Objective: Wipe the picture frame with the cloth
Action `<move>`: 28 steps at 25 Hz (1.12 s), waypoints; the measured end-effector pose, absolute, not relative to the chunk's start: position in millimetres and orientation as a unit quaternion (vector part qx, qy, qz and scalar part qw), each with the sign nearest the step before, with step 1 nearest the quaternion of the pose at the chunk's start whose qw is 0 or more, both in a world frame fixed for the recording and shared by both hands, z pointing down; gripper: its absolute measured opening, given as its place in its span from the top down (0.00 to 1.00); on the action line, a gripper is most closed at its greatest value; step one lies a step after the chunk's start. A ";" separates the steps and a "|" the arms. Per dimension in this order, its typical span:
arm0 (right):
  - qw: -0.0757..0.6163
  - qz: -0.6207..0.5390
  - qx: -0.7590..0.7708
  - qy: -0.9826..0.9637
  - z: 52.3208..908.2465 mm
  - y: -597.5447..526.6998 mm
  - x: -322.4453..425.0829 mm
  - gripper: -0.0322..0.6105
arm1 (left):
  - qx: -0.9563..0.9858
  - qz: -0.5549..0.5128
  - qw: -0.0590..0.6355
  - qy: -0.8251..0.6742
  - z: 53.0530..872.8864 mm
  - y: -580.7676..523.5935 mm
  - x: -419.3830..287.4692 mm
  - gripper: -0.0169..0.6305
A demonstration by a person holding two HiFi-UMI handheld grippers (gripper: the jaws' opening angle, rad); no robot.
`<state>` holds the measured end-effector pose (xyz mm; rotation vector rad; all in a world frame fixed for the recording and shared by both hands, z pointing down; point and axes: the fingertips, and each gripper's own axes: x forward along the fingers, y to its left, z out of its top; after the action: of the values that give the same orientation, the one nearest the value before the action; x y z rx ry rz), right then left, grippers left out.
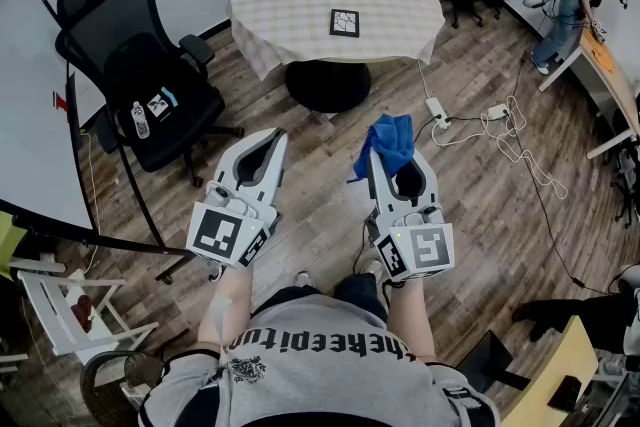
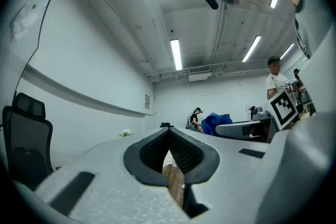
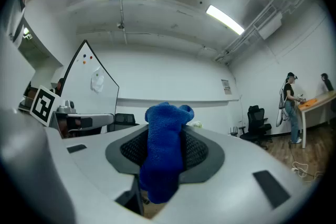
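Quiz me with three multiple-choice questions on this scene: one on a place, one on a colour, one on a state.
1. Where does the picture frame lie?
A: office chair. B: round table. C: floor.
2. What colour is the cloth?
A: red. B: white. C: blue.
3. How do the right gripper jaws stand?
A: shut on the cloth. B: wide apart, empty. C: shut on the frame.

Answers: B, the frame lies flat on the checked tabletop; C, both views of it show blue; A, the cloth is pinched between the jaws.
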<state>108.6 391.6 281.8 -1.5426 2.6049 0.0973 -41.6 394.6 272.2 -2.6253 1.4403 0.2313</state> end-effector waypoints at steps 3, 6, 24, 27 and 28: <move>0.055 0.033 -0.506 0.860 280.4 394.9 103.3 0.71 | -0.873 0.078 0.069 0.476 271.2 397.4 -43.3 0.95; 0.054 0.034 -0.504 0.861 280.4 396.5 100.0 0.71 | -0.874 0.080 0.069 0.475 271.1 398.2 -44.6 0.95; 0.063 0.028 -0.521 0.850 278.5 400.4 108.5 0.71 | -0.877 0.088 0.067 0.467 270.1 400.1 -42.3 0.95; 0.060 0.026 -0.523 0.850 279.8 394.9 117.6 0.71 | -0.878 0.089 0.066 0.466 271.2 393.9 -35.0 0.95; 0.061 0.025 -0.522 0.850 280.3 392.4 121.1 0.71 | -0.878 0.089 0.066 0.466 271.5 391.3 -31.4 0.95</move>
<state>121.1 392.4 280.3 -1.5789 2.5726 0.0769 -31.4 391.3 271.5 -2.6477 1.4053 0.2693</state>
